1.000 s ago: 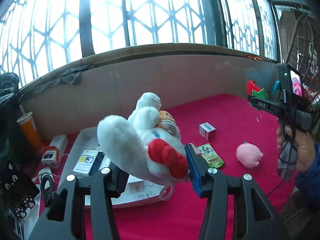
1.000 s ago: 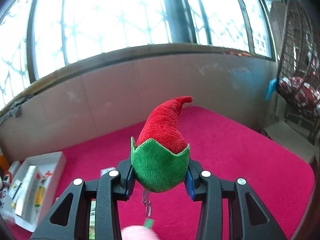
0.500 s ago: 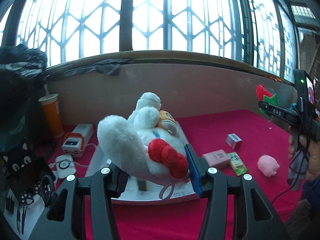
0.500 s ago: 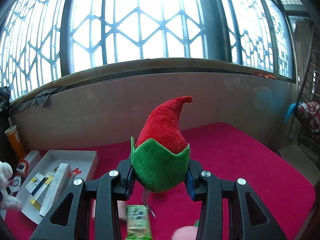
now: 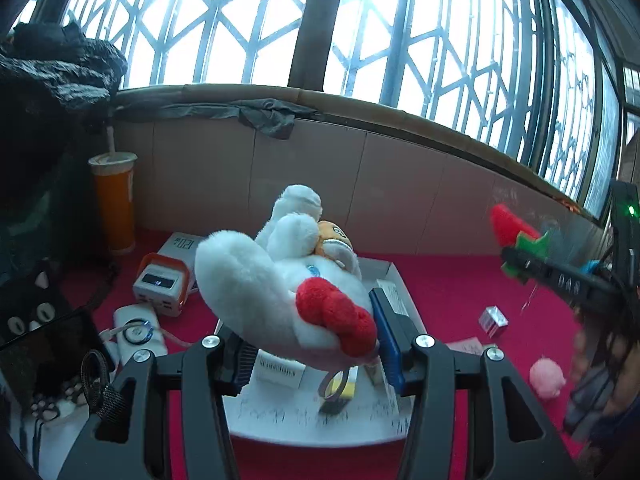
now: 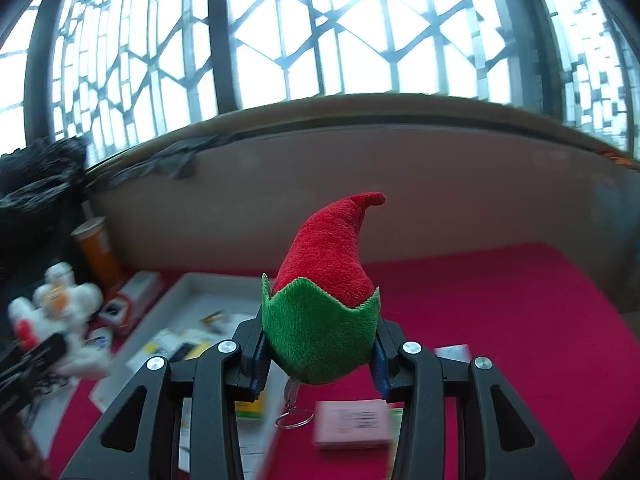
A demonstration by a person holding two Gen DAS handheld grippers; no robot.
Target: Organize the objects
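Left wrist view: left gripper (image 5: pixel 312 344) clamped on white plush toy (image 5: pixel 276 292), raised above white tray (image 5: pixel 316 420), tilted slightly downward. Right gripper (image 6: pixel 318 358) clamped on red-and-green felt hat (image 6: pixel 324 304), raised beside tray. Since earlier, swung leftward; orange cup (image 5: pixel 114 200), power bank (image 5: pixel 162 284) newly near. "120" legible behind tray.

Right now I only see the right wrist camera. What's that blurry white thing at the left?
Observer: A white plush toy with a red bow, held in the left tongs.
Operator: Does it have a face?
Observer: An orange face part shows near its top.
Operator: Is anything on the red cloth near my hand?
Observer: A pink fluffy ball lies on the red cloth, below your right tongs.
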